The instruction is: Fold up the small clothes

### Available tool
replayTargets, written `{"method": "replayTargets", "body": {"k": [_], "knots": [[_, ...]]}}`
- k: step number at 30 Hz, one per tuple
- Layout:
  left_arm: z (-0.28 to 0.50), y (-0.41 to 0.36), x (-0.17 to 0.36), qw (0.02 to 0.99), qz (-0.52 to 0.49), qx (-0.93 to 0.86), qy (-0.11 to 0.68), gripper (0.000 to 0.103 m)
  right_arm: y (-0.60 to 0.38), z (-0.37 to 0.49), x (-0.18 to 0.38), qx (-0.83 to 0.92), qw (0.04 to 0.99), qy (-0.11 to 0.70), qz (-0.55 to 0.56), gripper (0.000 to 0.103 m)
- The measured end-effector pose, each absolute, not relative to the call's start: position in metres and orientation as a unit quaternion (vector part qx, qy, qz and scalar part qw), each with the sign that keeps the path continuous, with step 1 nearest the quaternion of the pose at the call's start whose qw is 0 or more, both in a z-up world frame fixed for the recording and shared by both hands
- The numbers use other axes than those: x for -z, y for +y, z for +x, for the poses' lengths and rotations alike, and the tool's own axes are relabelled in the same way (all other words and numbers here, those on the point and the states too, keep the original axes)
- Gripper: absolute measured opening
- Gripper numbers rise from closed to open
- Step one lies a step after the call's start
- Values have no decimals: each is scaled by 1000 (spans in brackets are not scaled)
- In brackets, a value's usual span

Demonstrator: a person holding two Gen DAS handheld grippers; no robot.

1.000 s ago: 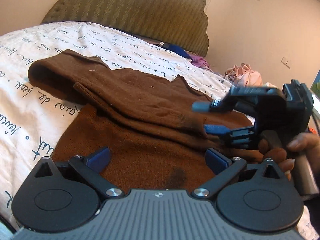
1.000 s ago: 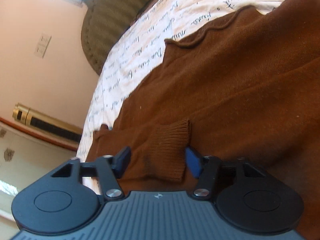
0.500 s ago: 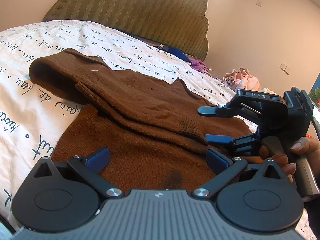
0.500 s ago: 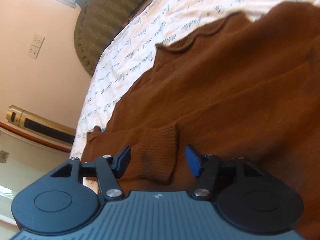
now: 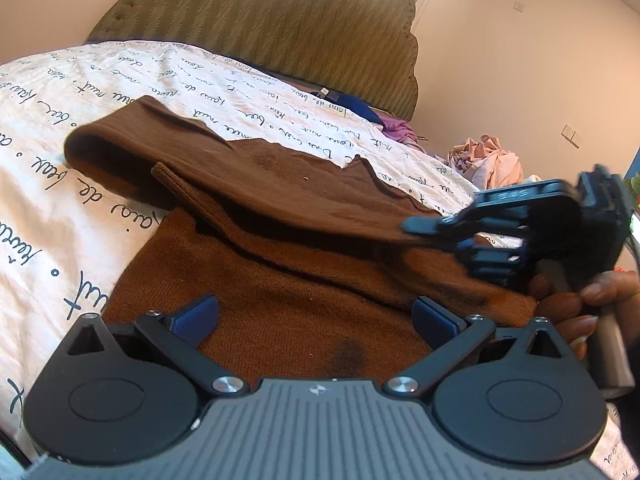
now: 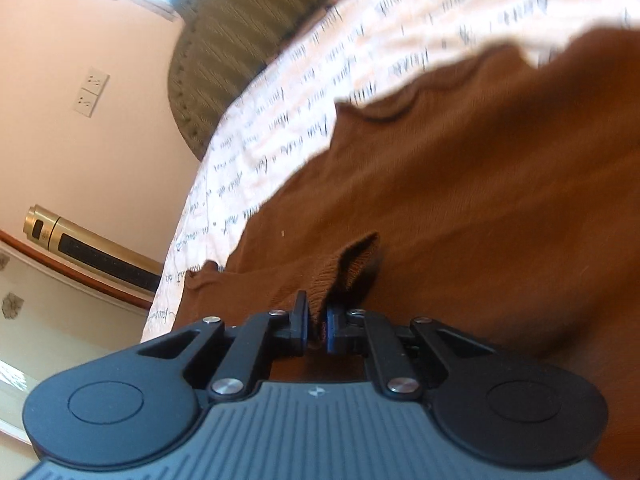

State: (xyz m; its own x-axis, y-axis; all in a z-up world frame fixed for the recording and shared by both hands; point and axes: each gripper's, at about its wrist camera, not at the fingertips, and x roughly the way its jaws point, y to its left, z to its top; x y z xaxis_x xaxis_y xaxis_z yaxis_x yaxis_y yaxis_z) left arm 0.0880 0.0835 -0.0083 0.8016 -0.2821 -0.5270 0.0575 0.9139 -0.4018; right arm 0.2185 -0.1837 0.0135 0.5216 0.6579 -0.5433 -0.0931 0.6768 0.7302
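A brown knit sweater (image 5: 280,216) lies spread on the bed, one sleeve folded across its body. My left gripper (image 5: 316,316) is open and empty, low over the sweater's near hem. My right gripper (image 6: 317,326) is shut on the ribbed sleeve cuff (image 6: 344,268). In the left wrist view the right gripper (image 5: 460,236) is at the right, lifting the sleeve end off the sweater's body. The sweater (image 6: 460,200) fills most of the right wrist view.
The bed has a white cover with black handwriting print (image 5: 60,216) and a green padded headboard (image 5: 280,24). A pile of pink clothes (image 5: 492,160) and blue and purple clothes (image 5: 372,116) lie at the bed's far side. A wall socket (image 6: 91,92) and a gold device (image 6: 92,248) are at left.
My right gripper has closed on the sleeve cuff that lay between its open fingers, and has begun to lift it. My left gripper stays open in place.
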Motion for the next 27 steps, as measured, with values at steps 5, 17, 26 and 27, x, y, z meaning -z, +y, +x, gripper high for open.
{"method": "replayTargets", "body": {"k": [5, 17, 26, 27], "knots": [[88, 83, 8, 931, -187, 91, 301, 102, -235, 216, -41, -197, 844, 417, 275, 8], [88, 84, 9, 931, -187, 91, 301, 103, -334, 201, -13, -79, 851, 445, 269, 9], [78, 79, -12, 947, -163, 51, 272, 100, -336, 186, -38, -16, 888, 384, 253, 20], [77, 80, -23, 951, -171, 56, 252, 100, -332, 181, -46, -16, 902, 357, 243, 22]]}}
